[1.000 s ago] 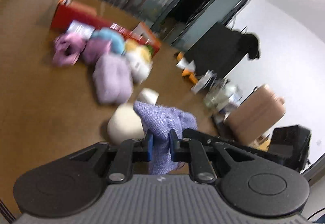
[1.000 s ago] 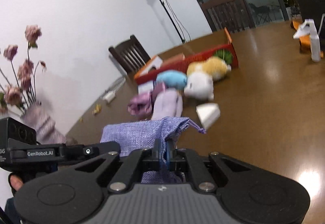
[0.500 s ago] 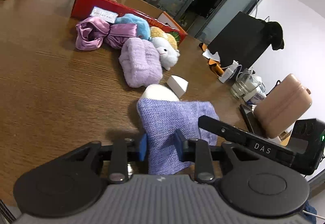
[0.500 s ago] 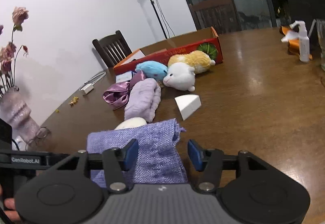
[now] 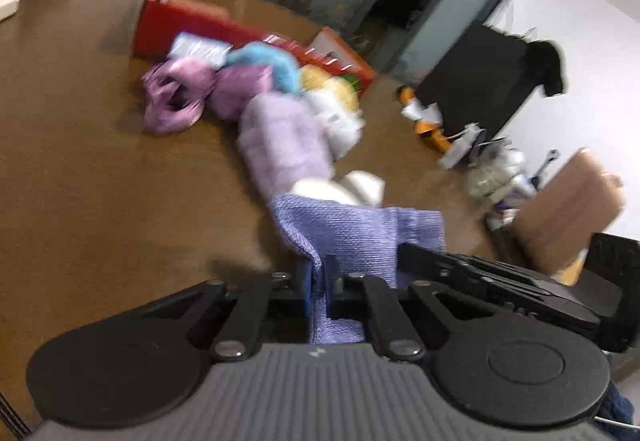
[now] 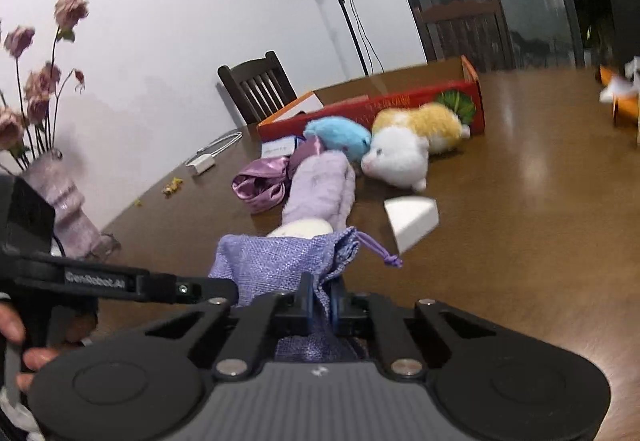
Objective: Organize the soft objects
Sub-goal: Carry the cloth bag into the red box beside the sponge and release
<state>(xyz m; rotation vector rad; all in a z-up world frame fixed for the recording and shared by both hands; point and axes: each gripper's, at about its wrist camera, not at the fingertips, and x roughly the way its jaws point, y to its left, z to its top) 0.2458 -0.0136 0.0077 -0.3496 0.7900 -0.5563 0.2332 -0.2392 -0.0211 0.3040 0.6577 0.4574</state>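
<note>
A purple woven drawstring bag (image 5: pixel 360 229) hangs between both grippers just above the brown table (image 5: pixel 100 181). My left gripper (image 5: pixel 318 273) is shut on the bag's left edge. My right gripper (image 6: pixel 322 289) is shut on the bunched right edge of the bag (image 6: pixel 276 261), beside its cord. Right behind the bag lie a white egg-shaped soft thing (image 6: pixel 300 229) and a lilac fluffy pouch (image 6: pixel 320 185). A white wedge sponge (image 6: pixel 412 217), a satin scrunchie (image 6: pixel 262 185) and blue (image 6: pixel 340 133), white (image 6: pixel 396 157) and yellow (image 6: pixel 420 121) plush toys lie further back.
An open red box (image 6: pixel 400 101) stands behind the toys. A vase of dried flowers (image 6: pixel 60 193) is at the left, with a charger (image 6: pixel 204 161) and a chair (image 6: pixel 256 85) beyond. Bottles and a brown case (image 5: pixel 568 217) crowd the table's right edge. A hand (image 6: pixel 12 325) holds the left gripper.
Both grippers were shut on the bag a second ago, stood open around it half a second ago, and are shut on its edges again now. Both views have shifted slightly.
</note>
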